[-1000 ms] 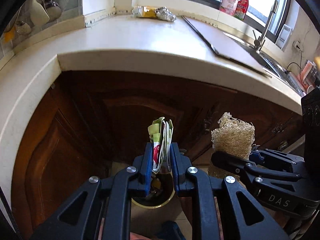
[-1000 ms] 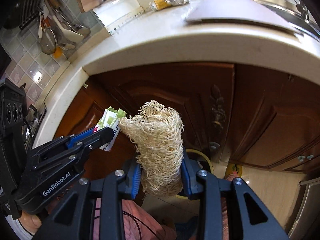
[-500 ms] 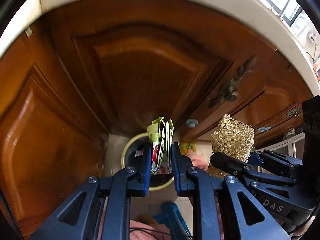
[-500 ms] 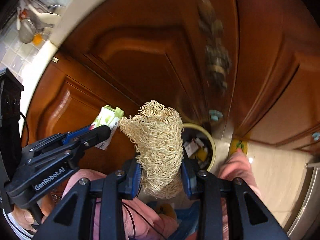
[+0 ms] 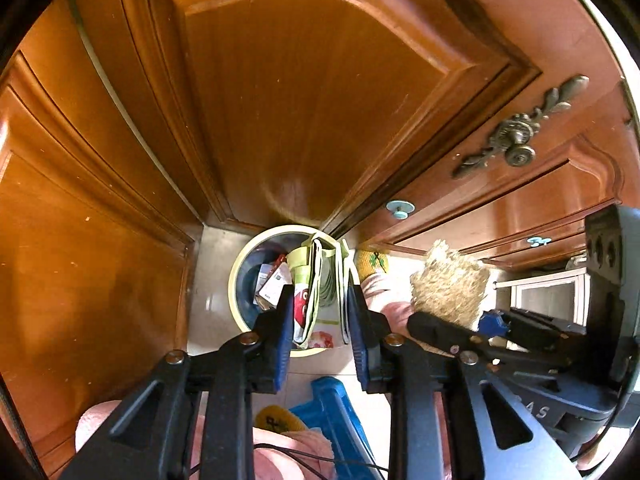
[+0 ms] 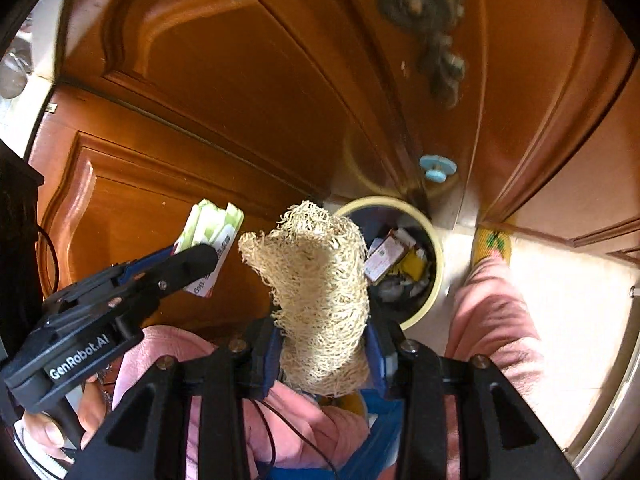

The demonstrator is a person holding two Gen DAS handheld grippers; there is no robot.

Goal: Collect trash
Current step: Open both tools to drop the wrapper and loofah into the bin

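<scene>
My left gripper point(image 5: 320, 312) is shut on a flattened green and white wrapper point(image 5: 320, 292) and holds it above a round cream-rimmed trash bin point(image 5: 236, 280) on the floor. The bin holds several pieces of trash. My right gripper point(image 6: 324, 344) is shut on a tan loofah scrubber point(image 6: 316, 280), just left of and above the same bin point(image 6: 438, 264). In the left wrist view the right gripper point(image 5: 460, 328) with the loofah point(image 5: 448, 280) is at the right. In the right wrist view the left gripper point(image 6: 192, 260) with the wrapper point(image 6: 212, 228) is at the left.
Brown wooden cabinet doors point(image 5: 300, 100) with a brass handle point(image 5: 520, 140) stand right behind the bin. The person's pink-clad legs point(image 6: 492, 320) and a blue slipper point(image 5: 332, 412) are below the grippers. Pale floor tiles point(image 6: 568, 300) lie to the right.
Both grippers have dropped from counter height and tilted down toward the floor. The countertop has left view, and the trash bin has come closer under the held wrapper and loofah.
</scene>
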